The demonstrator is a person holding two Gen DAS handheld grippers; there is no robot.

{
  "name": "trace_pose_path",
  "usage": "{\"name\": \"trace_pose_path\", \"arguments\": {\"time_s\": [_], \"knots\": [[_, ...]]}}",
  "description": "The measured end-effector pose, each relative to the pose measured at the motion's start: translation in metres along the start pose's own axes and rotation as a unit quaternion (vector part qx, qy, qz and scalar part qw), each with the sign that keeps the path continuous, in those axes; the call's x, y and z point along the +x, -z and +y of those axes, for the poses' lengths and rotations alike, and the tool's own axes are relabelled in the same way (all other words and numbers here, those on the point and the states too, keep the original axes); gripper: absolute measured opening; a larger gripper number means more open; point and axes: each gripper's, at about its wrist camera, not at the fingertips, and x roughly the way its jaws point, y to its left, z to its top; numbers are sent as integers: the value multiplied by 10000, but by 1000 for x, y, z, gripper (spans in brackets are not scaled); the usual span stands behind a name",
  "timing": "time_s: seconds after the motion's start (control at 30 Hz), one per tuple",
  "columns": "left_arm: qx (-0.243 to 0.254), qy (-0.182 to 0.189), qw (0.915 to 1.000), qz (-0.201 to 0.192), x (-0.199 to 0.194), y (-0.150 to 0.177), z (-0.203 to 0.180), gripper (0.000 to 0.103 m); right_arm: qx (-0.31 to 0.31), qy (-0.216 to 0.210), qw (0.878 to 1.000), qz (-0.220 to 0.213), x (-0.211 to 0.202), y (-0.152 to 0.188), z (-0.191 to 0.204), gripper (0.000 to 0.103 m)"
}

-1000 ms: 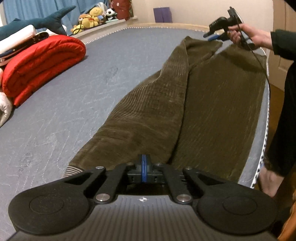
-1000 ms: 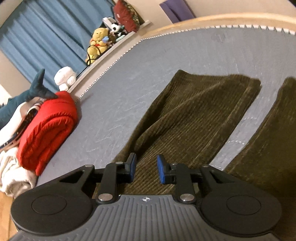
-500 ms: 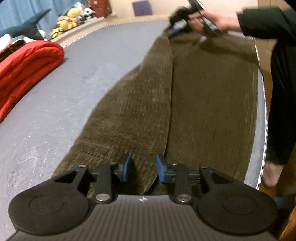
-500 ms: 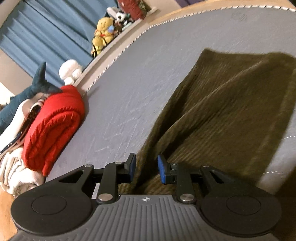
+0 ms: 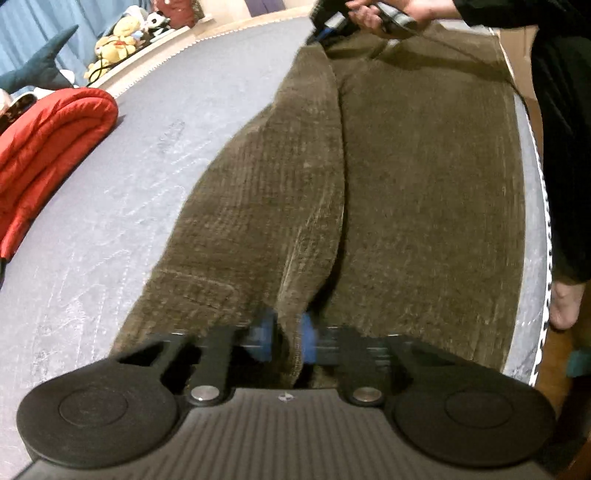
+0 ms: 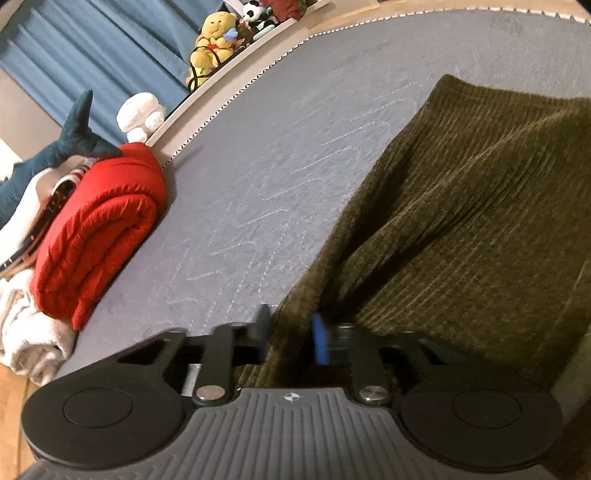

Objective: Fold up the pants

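Olive-brown corduroy pants (image 5: 369, 177) lie lengthwise on the grey mattress (image 5: 129, 177). One half is folded over toward the other, with a raised fold edge down the middle. My left gripper (image 5: 286, 338) is at the waist end, its blue pads apart with the fold edge between them. My right gripper (image 5: 332, 22) is seen in the left wrist view at the far leg end, held in a hand. In the right wrist view my right gripper (image 6: 290, 338) has its pads apart around the leg's edge (image 6: 461, 206), which lifts off the mattress.
A rolled red blanket (image 6: 99, 229) and white cloth (image 6: 26, 332) lie at the mattress's left side. Plush toys (image 6: 212, 44) and a shark plush (image 6: 59, 147) sit by the blue curtain. The person's leg and foot (image 5: 565, 299) stand at the right edge of the bed.
My left gripper opened from shut and moved forward onto the waist fold. My right gripper dropped lower and closer to the leg edge; the leg has come over toward the other.
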Motion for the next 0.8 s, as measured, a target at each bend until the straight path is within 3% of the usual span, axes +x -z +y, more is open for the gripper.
{"name": "trace_pose_path", "arguments": {"time_s": [0.17,0.33,0.47,0.6,0.7,0.77,0.8], "knots": [[-42,-344,9985,-427,-26,-2,10,10,-150,-82,9996,-238,-32,-3,2,7],[-326,-556,9942,-858,-73,11,21,8,-571,-103,9973,-461,-101,-2,11,7],[-500,-376,9932,-983,-102,30,23,8,-950,673,9932,43,-156,23,9,6],[-397,10,9981,-462,-91,36,11,9,-855,1169,9859,837,-190,69,-22,8],[8,183,9997,146,-68,37,-6,14,-255,1002,9869,1240,-190,84,-60,12],[123,101,9997,194,-61,33,-5,16,-165,907,9913,937,-192,71,-76,12],[57,86,9998,151,-60,29,-2,19,-274,989,9927,638,-196,62,-79,19]]}}
